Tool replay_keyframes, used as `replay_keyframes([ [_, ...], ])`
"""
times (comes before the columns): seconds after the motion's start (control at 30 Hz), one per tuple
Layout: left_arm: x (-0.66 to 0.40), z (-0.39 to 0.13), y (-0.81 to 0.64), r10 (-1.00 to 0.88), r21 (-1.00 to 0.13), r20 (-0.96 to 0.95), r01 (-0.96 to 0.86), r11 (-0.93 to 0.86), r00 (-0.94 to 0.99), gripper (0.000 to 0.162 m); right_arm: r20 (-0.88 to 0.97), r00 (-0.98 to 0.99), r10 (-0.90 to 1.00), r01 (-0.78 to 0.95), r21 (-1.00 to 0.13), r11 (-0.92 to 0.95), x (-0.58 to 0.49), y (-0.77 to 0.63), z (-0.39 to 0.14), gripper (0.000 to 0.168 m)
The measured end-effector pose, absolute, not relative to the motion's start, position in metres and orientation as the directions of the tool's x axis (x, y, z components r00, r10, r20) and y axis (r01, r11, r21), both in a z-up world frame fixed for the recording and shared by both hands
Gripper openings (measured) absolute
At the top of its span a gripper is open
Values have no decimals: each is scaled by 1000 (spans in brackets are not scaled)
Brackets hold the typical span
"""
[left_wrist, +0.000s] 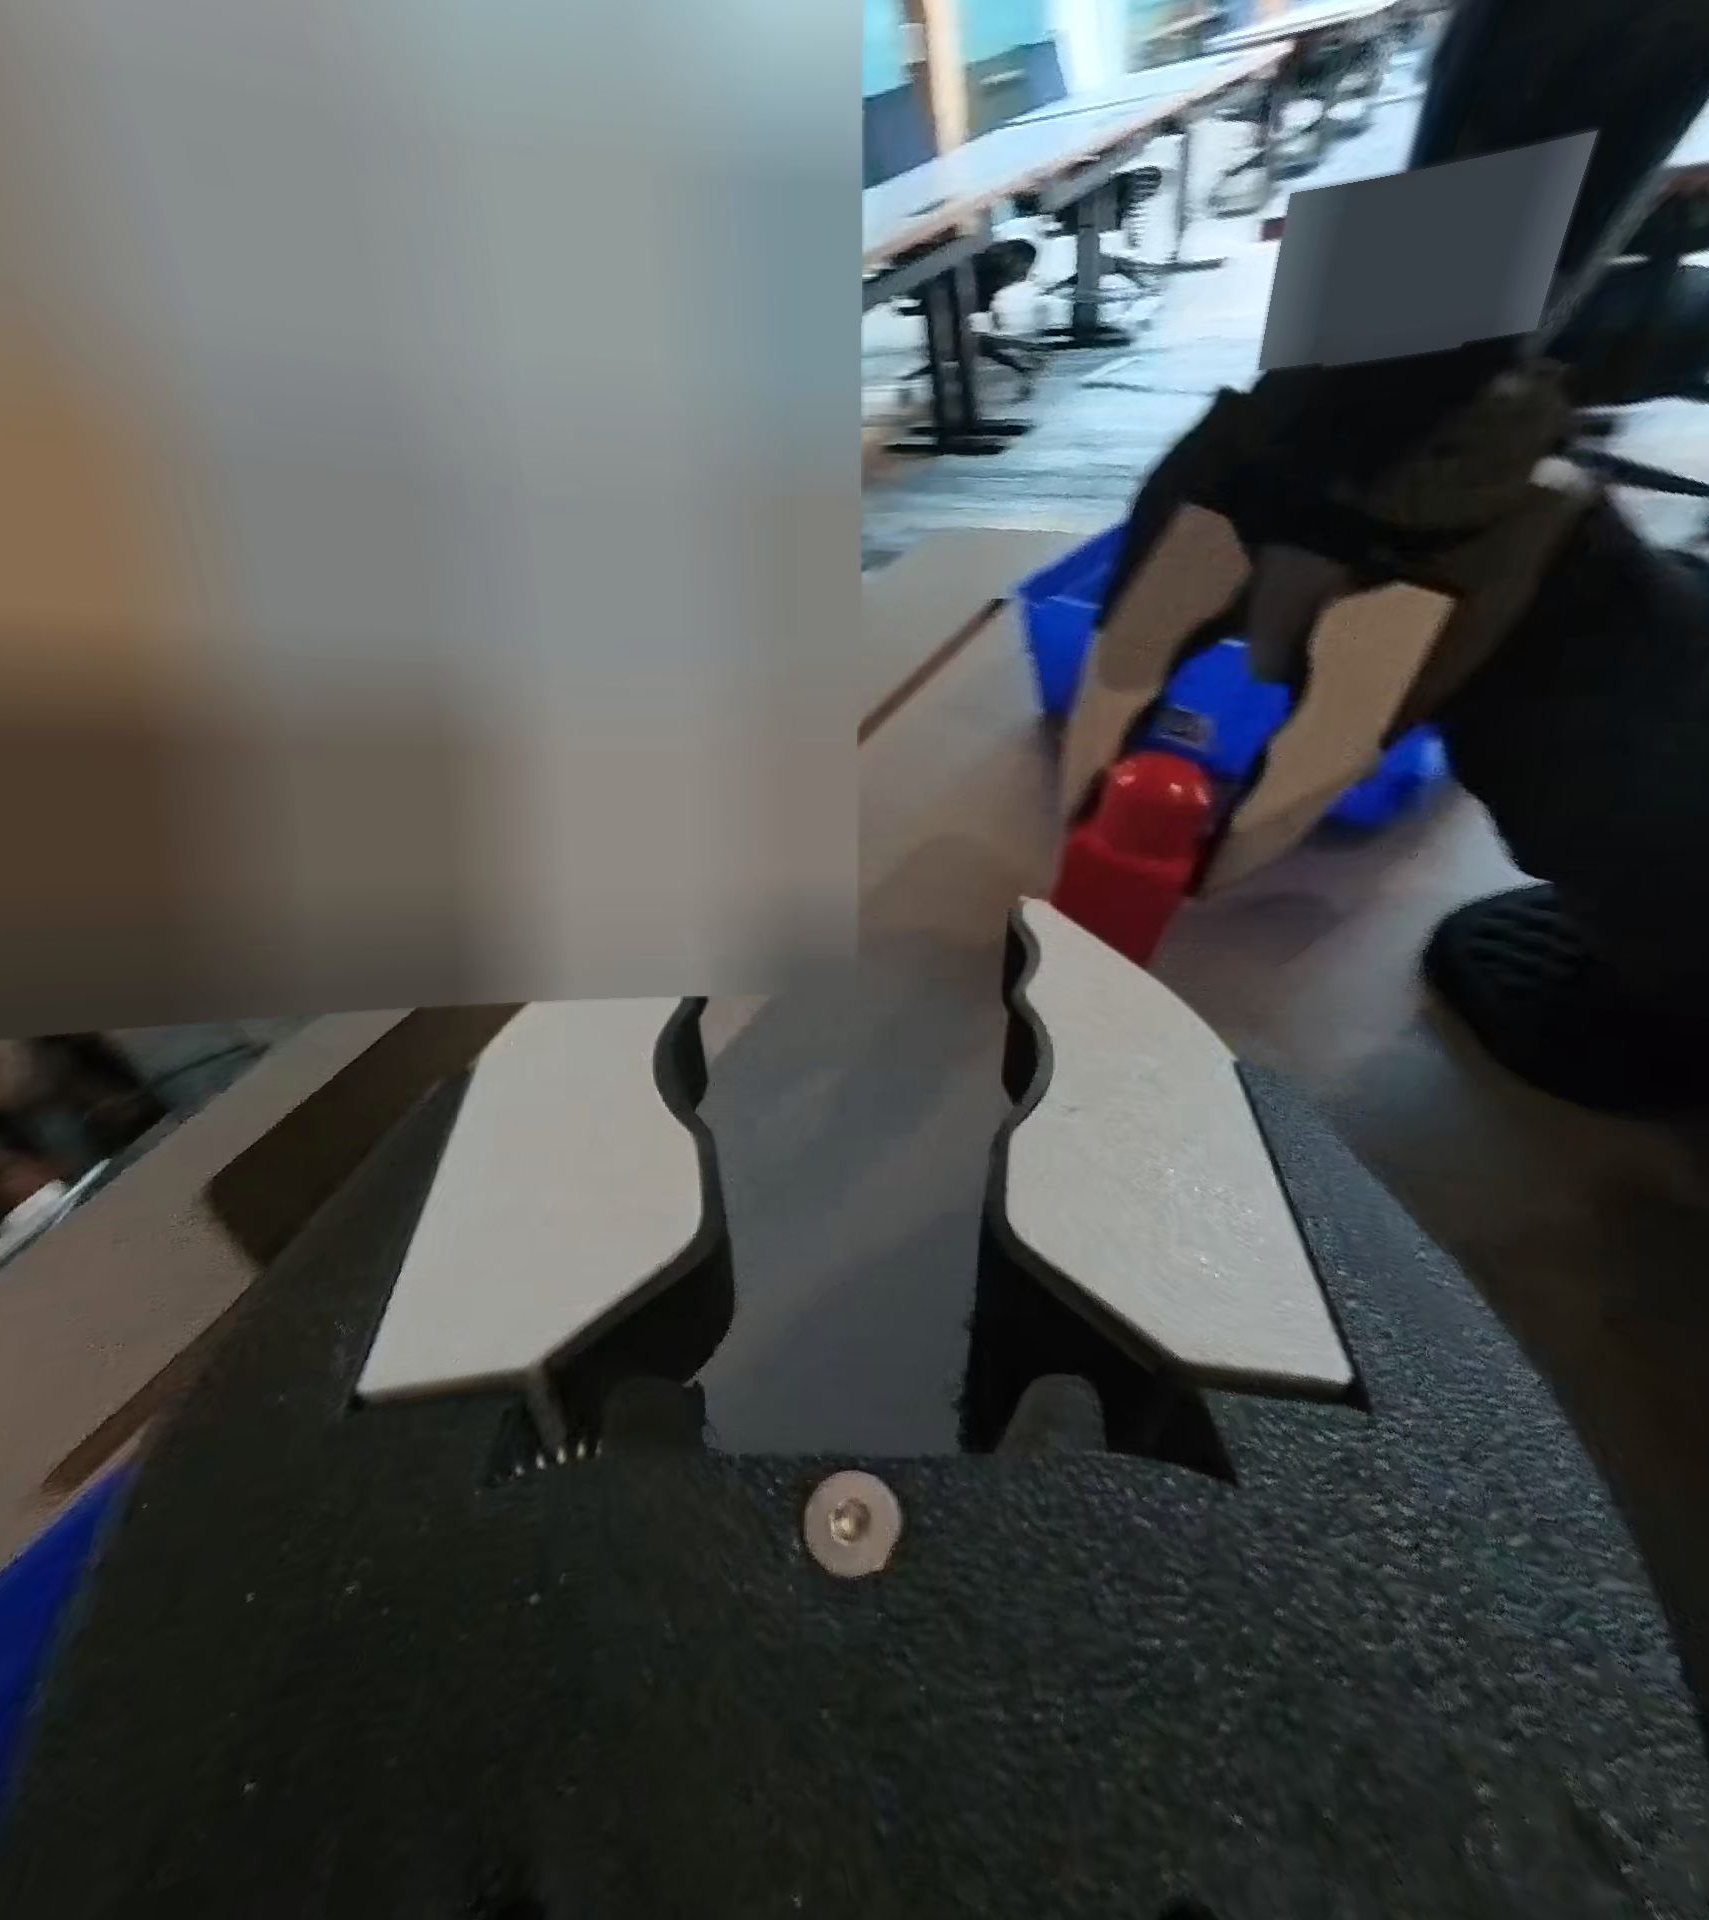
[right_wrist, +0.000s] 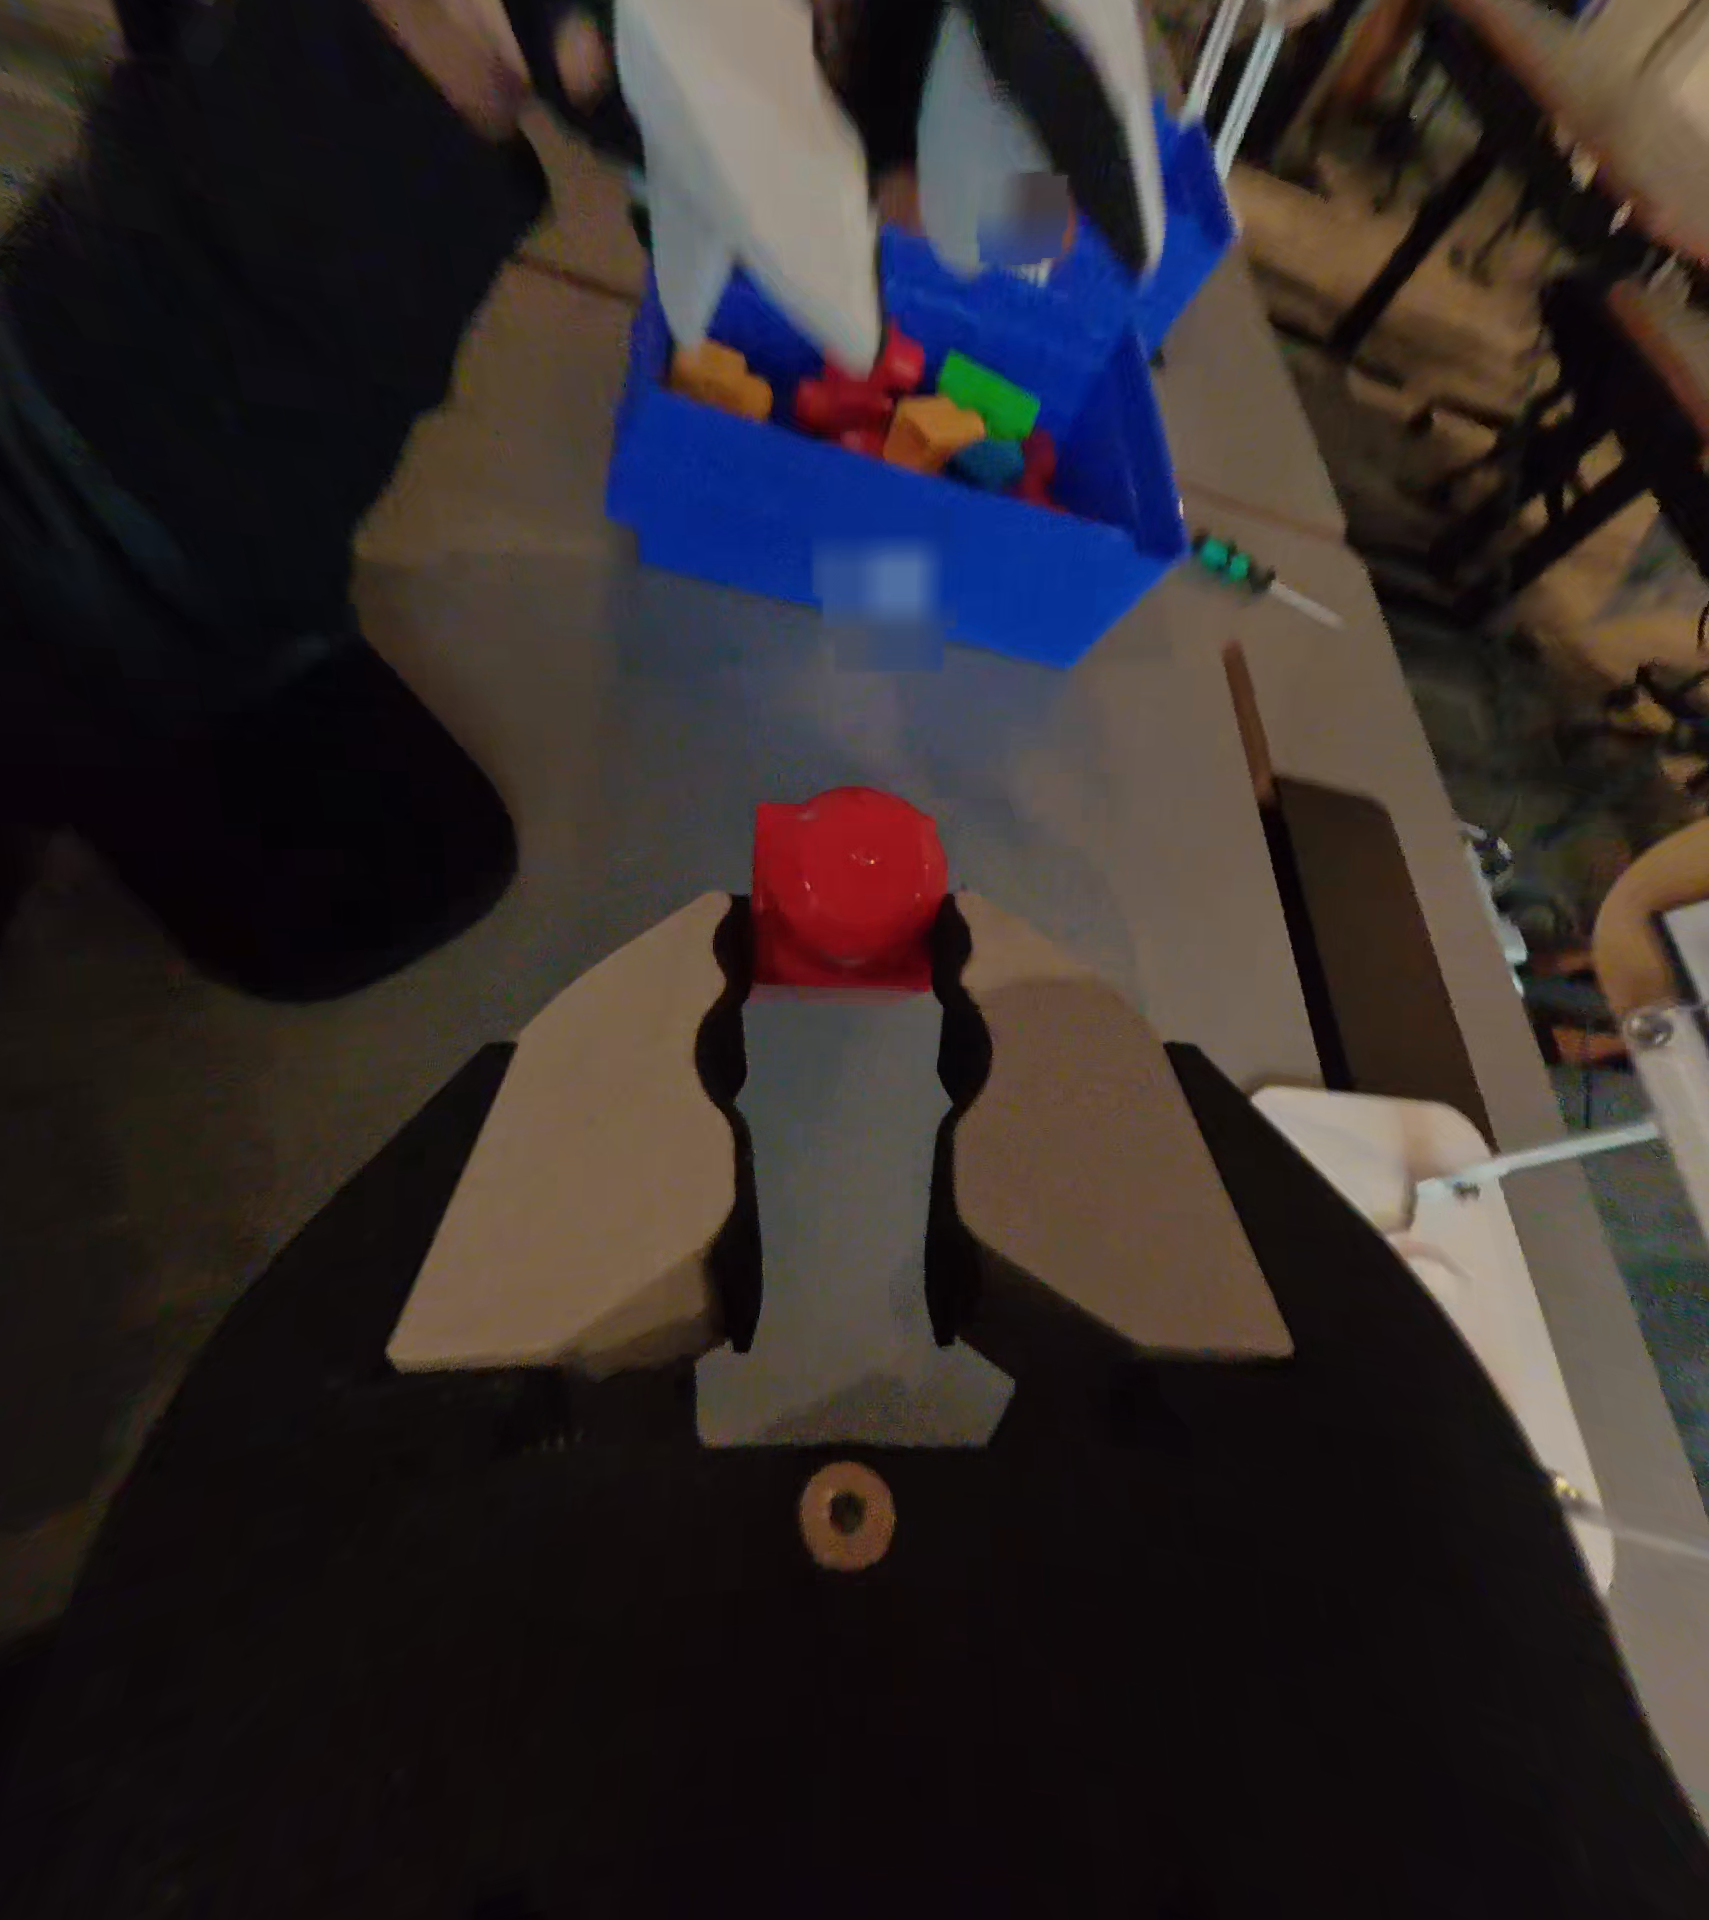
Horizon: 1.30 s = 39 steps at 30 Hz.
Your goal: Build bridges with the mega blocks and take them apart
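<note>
The right gripper held a red block between its tips, just above the grey table, near the middle. The left gripper was spread wide with nothing in it. In the right wrist view it hung over the blue bin at the far end of the table. Orange, red and green blocks lay in the bin. A small green-handled screwdriver lay just beside the bin, near the table's right edge.

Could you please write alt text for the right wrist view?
The right gripper grips a red block between its fingers above a grey table. Beyond, the left gripper hovers over a blue bin of coloured blocks.
</note>
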<state>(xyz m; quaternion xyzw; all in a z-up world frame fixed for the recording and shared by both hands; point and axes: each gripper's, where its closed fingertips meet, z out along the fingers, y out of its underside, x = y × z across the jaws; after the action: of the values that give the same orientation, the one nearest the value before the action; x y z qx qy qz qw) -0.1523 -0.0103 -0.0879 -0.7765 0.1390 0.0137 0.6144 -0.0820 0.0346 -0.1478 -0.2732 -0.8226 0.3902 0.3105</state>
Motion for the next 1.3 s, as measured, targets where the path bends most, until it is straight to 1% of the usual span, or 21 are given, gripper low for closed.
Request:
replay_keyframes([
  [0.07, -174, -85, -22, -105, -951, -200, -219, -217, 974, 55, 285, -644, 710, 259, -792, 553, -92, 40, -161, 33],
  [0.17, -192, -80, -38, -24, -959, -198, -199, -204, 980, 53, 258, -631, 732, 331, -764, 554, -101, 46, -178, 33],
  [0.23, -199, -76, -47, 2, -966, -186, -182, -185, 983, 51, 253, -631, 734, 375, -728, 573, -99, 50, -194, 33],
  [0.37, -212, -73, -61, 52, -972, -176, -165, -168, 983, 51, 261, -646, 718, 437, -645, 627, -82, 56, -242, 33],
  [0.5, -218, -70, -71, 72, -975, -176, -164, -146, 982, 50, 203, -640, 741, 480, -647, 592, -67, 54, -280, 33],
  [0.6, -220, -68, -76, 81, -979, -170, -159, -130, 982, 49, 186, -628, 755, 505, -641, 578, -62, 55, -299, 33],
  [1.0, -225, -72, -76, 100, -975, -181, -165, -148, 978, 48, 139, -659, 739, 530, -611, 588, -57, 50, -324, 33],
  [1.3, -228, -72, -79, 108, -976, -178, -162, -142, 978, 48, 108, -676, 729, 528, -620, 581, -56, 46, -327, 33],
])
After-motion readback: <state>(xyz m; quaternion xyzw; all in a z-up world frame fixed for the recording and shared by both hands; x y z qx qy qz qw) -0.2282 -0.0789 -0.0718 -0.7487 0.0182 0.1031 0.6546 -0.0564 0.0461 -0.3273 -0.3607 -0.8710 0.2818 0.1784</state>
